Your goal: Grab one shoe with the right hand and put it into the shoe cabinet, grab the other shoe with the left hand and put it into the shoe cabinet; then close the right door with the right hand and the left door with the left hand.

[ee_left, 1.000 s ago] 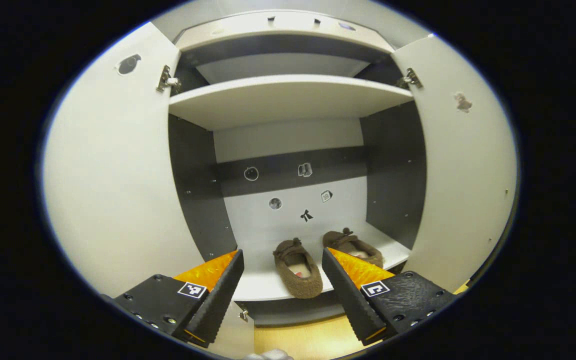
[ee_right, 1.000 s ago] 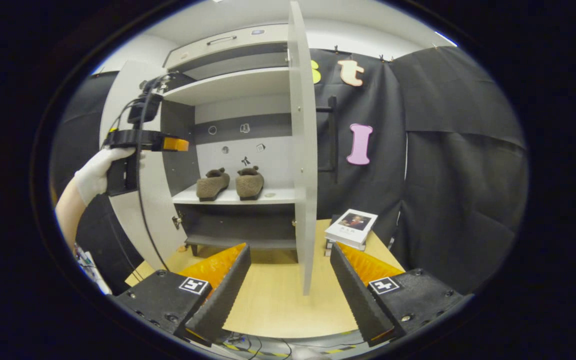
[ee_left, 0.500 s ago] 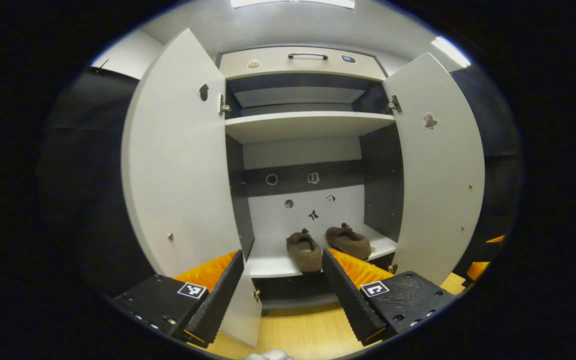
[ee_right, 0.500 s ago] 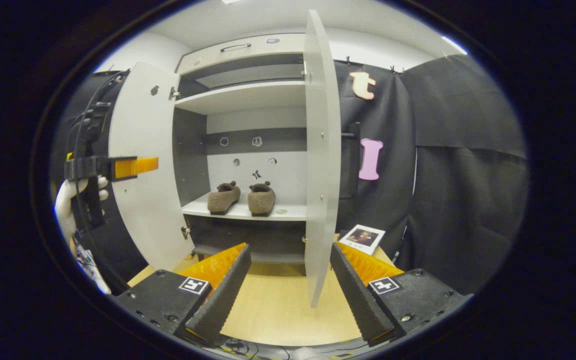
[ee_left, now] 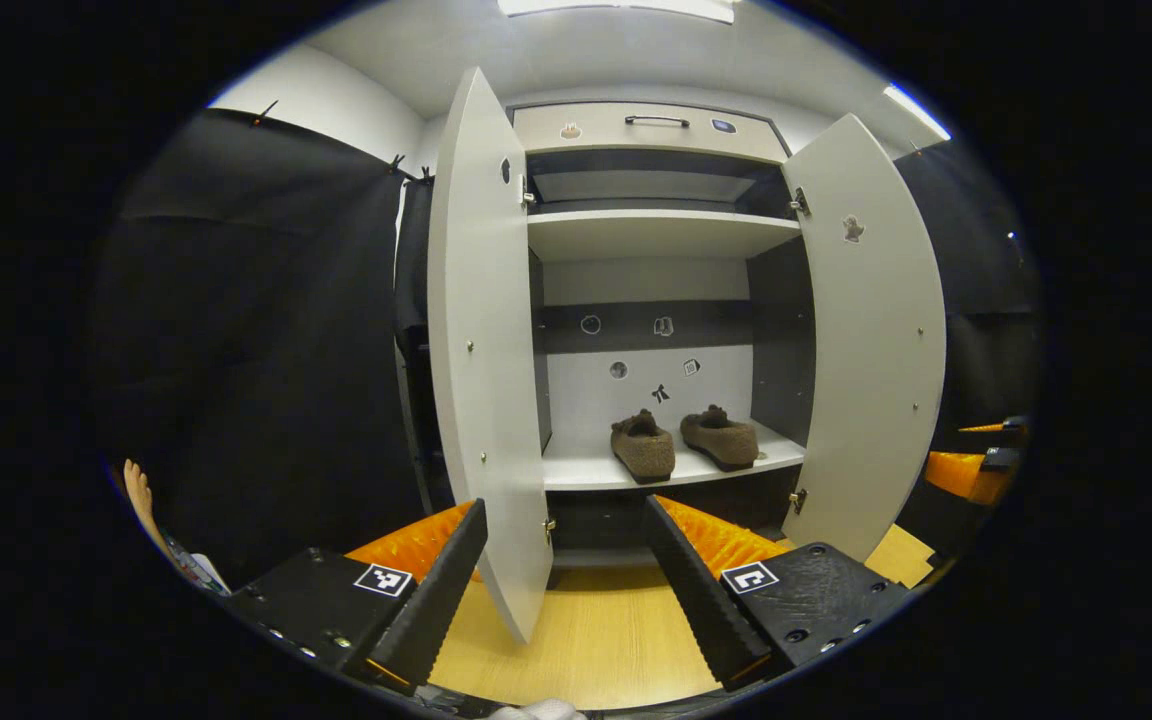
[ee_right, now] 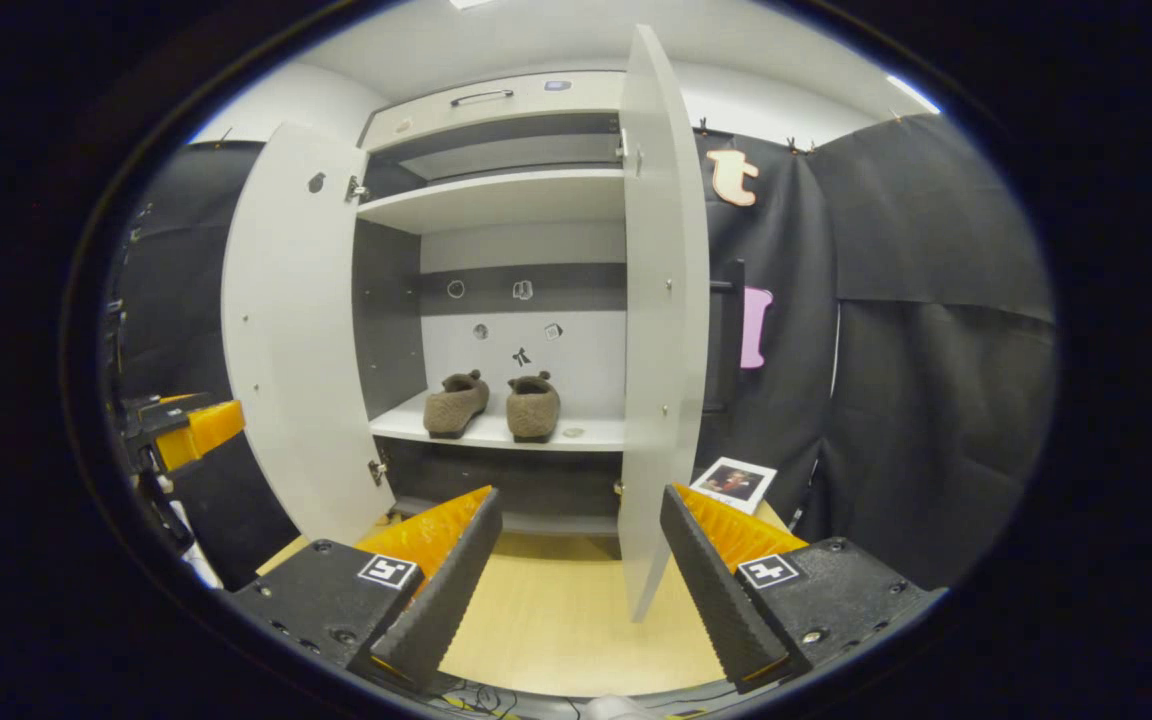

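In the black-walled booth the two fuzzy brown slippers [ee_right: 491, 403] sit inside the tall white shoe cabinet [ee_right: 496, 200] — our left gripper [ee_left: 564, 570] and right gripper [ee_right: 581, 565] gape wide and empty — so we should push the stiff, light white right door [ee_right: 661, 330] at its free edge.

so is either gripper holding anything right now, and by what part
Nothing is held. The left gripper and the right gripper are both open with nothing between their fingers. Both shoes sit on the cabinet shelf.

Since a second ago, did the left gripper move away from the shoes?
Yes. The left gripper has backed away from the cabinet: the shoes on their shelf look smaller and farther, and both doors now show whole.
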`<action>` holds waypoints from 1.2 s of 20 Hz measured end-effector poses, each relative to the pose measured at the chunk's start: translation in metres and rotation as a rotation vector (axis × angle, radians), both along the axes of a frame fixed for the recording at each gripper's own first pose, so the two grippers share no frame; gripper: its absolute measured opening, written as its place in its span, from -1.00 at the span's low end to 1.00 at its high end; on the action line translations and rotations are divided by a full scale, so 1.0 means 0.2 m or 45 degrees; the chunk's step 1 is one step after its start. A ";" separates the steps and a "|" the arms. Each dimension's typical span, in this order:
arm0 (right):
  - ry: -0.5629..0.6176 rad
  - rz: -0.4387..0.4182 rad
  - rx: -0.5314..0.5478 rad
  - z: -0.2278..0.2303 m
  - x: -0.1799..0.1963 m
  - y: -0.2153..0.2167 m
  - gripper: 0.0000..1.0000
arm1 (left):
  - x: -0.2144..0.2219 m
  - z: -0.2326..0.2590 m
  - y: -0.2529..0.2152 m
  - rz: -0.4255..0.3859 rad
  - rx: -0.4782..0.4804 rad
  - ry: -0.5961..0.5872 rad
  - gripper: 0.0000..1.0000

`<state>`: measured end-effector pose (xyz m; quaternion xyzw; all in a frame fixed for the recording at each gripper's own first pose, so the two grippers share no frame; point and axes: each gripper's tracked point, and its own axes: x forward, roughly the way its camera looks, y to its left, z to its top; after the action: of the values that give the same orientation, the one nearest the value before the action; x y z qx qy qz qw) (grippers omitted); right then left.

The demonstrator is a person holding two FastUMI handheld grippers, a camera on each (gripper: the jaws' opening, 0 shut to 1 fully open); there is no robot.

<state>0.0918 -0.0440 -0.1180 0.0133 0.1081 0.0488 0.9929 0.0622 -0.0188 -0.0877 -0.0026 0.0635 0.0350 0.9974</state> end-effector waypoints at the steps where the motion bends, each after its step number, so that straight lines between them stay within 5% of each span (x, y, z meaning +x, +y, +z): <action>1: 0.006 -0.003 -0.002 -0.01 0.00 0.00 1.00 | -0.02 -0.02 -0.02 -0.010 0.001 0.014 0.92; 7: -0.043 -0.067 -0.006 0.08 0.02 -0.10 1.00 | -0.01 -0.06 -0.10 -0.063 -0.040 0.038 0.93; 17: -0.152 -0.331 -0.038 0.30 0.22 -0.73 1.00 | -0.02 -0.08 -0.27 -0.109 -0.071 0.041 0.93; 24: -0.147 -0.259 0.023 0.35 0.46 -0.78 1.00 | -0.02 -0.07 -0.32 -0.060 -0.099 0.016 0.93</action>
<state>0.1831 -0.2009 -0.0486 0.0305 0.0482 -0.0504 0.9971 0.0584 -0.0832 -0.1010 -0.0398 0.0710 0.0091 0.9966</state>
